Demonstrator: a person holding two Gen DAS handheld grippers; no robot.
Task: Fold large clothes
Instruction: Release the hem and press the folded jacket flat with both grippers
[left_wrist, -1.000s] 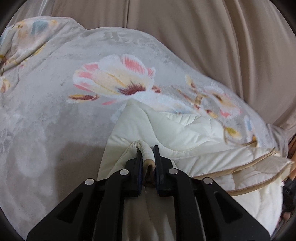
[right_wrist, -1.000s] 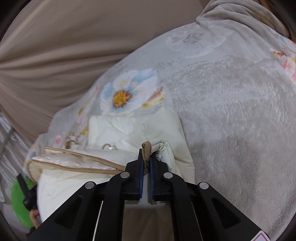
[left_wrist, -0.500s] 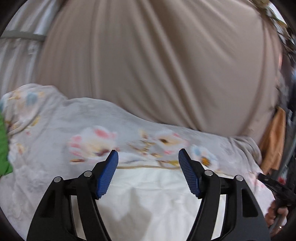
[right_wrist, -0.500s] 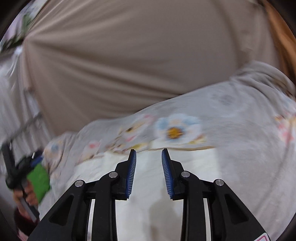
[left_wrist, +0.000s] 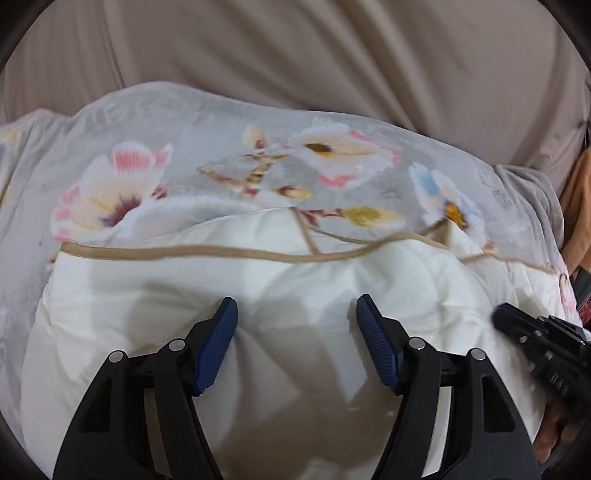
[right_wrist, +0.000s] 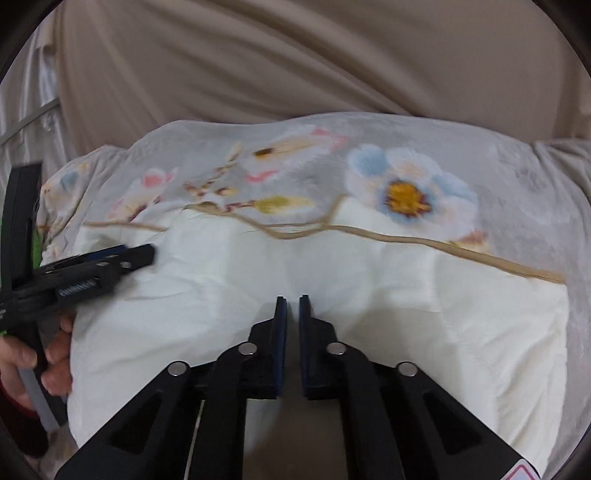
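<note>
A cream quilted garment (left_wrist: 258, 280) with tan piping lies folded on a grey floral blanket (left_wrist: 192, 140). My left gripper (left_wrist: 297, 306) is open and empty, just above the garment's near part. My right gripper (right_wrist: 292, 301) is over the same garment (right_wrist: 424, 295) with its blue pads nearly together and nothing between them. The right gripper shows at the right edge of the left wrist view (left_wrist: 535, 332). The left gripper shows at the left of the right wrist view (right_wrist: 96, 266), held by a hand.
The floral blanket (right_wrist: 517, 173) covers the surface on all sides of the garment. A beige curtain (left_wrist: 332, 55) hangs behind it. An orange cloth (left_wrist: 580, 206) is at the far right. Something green (right_wrist: 35, 240) shows at the left edge.
Both grippers let go of the tan-edged garment fold they pinched a second ago and pulled back. The left jaws opened wide; the right jaws opened, then closed almost together.
</note>
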